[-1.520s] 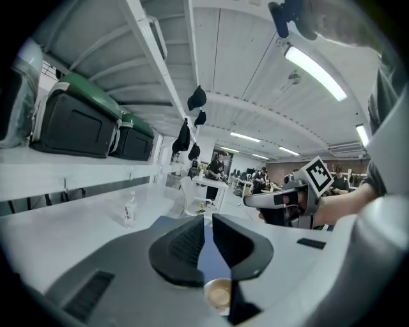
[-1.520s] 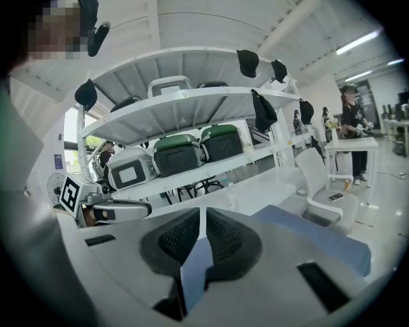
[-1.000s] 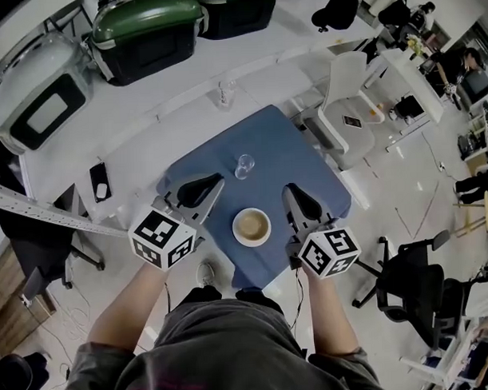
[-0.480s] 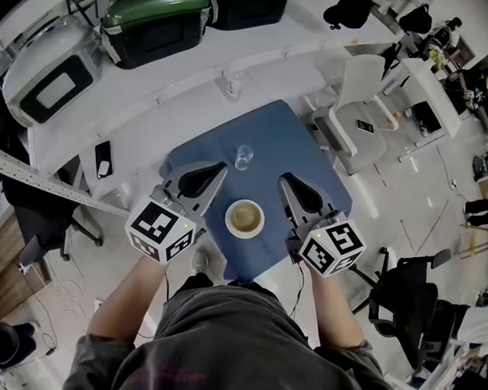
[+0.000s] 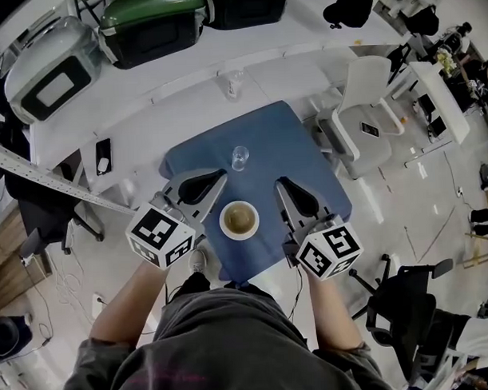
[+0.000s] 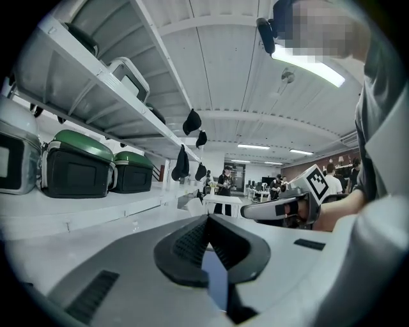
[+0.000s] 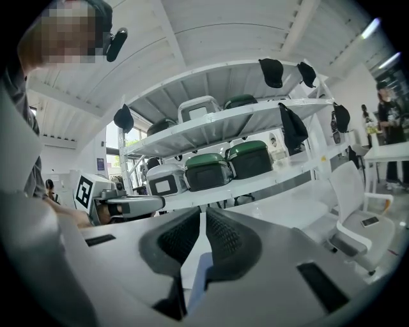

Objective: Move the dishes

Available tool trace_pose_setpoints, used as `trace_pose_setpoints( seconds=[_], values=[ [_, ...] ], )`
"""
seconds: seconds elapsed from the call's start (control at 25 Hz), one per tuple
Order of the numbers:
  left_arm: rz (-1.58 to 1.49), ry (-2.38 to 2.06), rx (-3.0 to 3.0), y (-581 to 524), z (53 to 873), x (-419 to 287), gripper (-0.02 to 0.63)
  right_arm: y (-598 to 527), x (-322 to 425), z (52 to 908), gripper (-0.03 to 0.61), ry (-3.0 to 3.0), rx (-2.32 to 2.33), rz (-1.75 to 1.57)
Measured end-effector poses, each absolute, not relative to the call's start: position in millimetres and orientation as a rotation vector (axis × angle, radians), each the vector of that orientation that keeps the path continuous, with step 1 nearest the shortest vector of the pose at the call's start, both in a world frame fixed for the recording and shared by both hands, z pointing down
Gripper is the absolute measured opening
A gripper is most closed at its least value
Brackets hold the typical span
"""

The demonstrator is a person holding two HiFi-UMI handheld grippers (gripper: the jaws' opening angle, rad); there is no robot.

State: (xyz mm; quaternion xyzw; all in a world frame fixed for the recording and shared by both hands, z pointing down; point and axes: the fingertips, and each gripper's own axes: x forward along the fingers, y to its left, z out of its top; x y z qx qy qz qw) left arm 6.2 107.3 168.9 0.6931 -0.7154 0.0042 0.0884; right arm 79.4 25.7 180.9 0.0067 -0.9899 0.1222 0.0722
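The table [image 5: 282, 141] is topped in a blue, matt, even surface; whether this is cloth cannot be told. The dish [image 5: 239, 220] is finished in what looks like white glaze at the rim, brownish within, with a slight sheen. The glass [image 5: 240, 157] is made of clear, shiny material. The left gripper [image 5: 202, 186] and the right gripper [image 5: 296, 195] are cased in smooth, matt grey plastic. Their pads [image 6: 188, 239] are moulded in black, finely ribbed, rubber-like material. The boxes [image 5: 150, 13] are lidded in glossy green plastic.

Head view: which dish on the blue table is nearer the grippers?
The white bowl with the brown inside, between the left gripper and right gripper; the clear glass stands beyond their tips.
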Motion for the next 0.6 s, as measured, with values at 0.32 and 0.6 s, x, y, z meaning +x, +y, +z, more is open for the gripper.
trace_pose_setpoints(
  seconds=[0.32,0.6],
  values=[
    [0.004,-2.117,2.040,103.9,178.8,8.5,0.002,17.6,85.9,192.6,0.035,-2.962,0.033,0.415],
    [0.002,-2.102,2.026,107.7,188.5,8.9,0.002,17.7,91.1,205.0,0.025,-2.941,0.051,0.454]
  ],
)
